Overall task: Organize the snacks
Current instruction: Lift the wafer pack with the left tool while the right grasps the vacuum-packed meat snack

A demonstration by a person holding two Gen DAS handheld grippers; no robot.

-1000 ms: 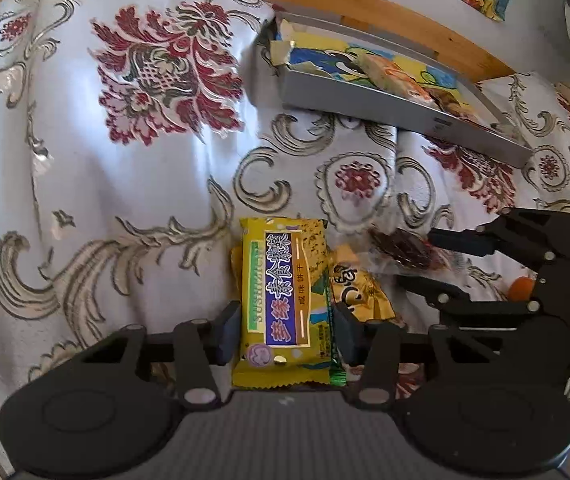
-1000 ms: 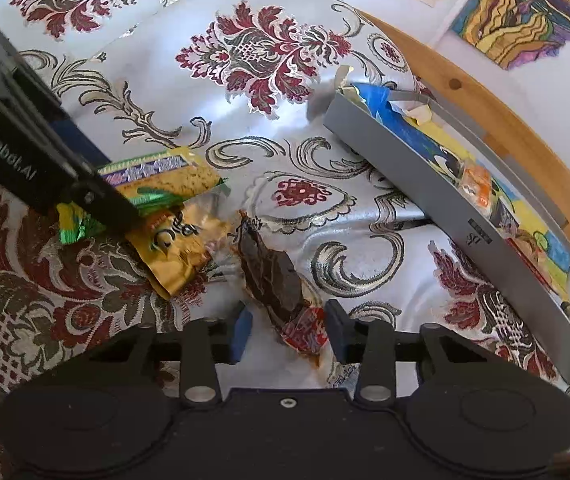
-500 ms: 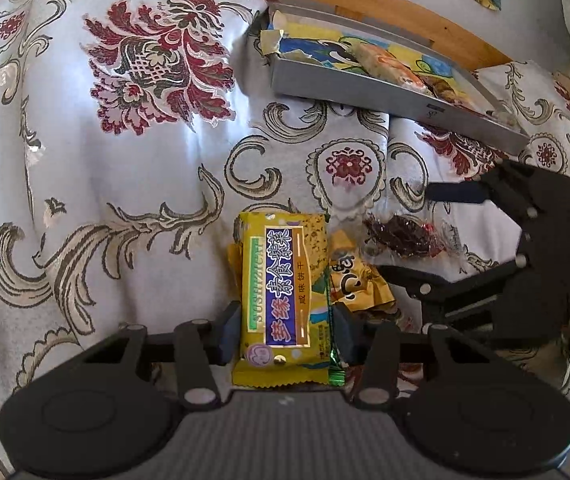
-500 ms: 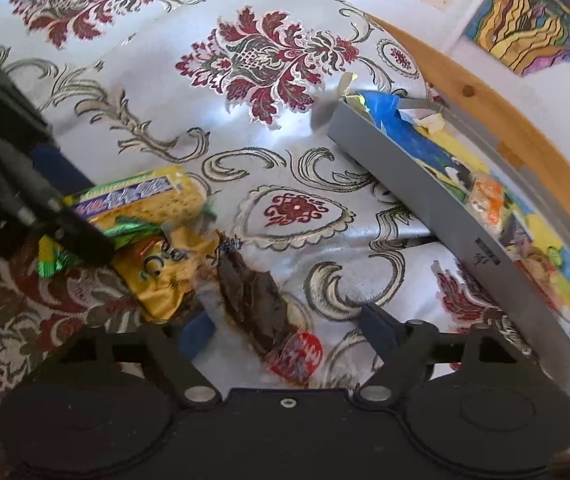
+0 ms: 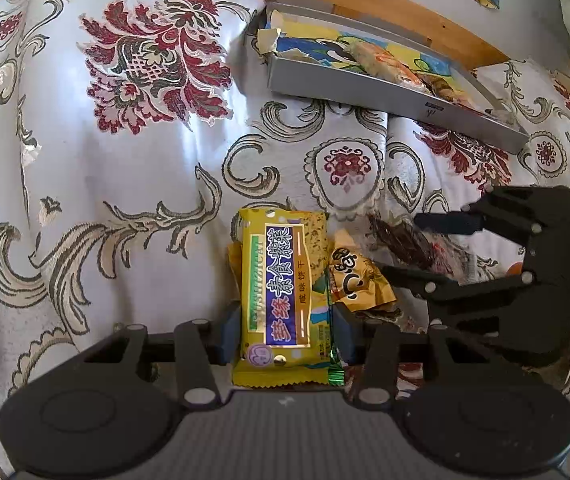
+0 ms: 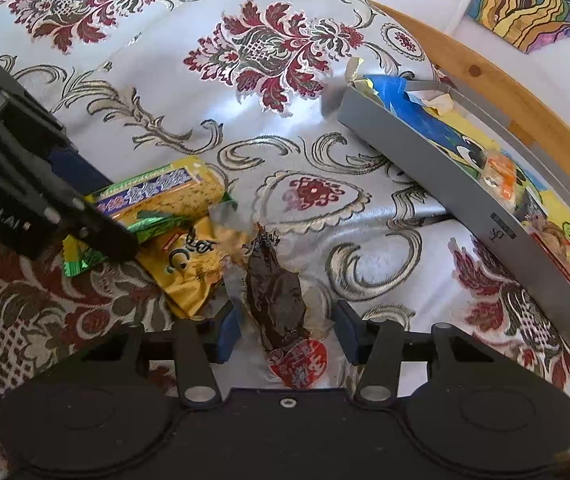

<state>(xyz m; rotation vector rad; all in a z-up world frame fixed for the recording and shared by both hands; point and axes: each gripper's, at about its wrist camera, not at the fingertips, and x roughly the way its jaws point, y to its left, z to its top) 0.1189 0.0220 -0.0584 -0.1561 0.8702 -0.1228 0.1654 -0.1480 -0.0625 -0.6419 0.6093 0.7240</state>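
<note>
Between left gripper (image 5: 285, 336) jaws — yellow cracker pack (image 5: 283, 288) pinched; right gripper (image 6: 287, 332) jaws spread, straddling dark snack (image 6: 275, 296).

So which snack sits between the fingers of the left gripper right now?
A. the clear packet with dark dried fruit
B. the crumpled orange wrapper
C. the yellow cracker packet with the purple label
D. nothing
C: the left gripper has its fingers against both sides of the yellow cracker packet.

Three snack packets lie side by side on the cloth-covered bench (image 5: 133, 184): biscuit packet (image 5: 283, 288), small packet (image 5: 355, 276), dried-fruit packet (image 6: 275, 300); tray (image 5: 385, 92) behind, near the far edge.
</note>
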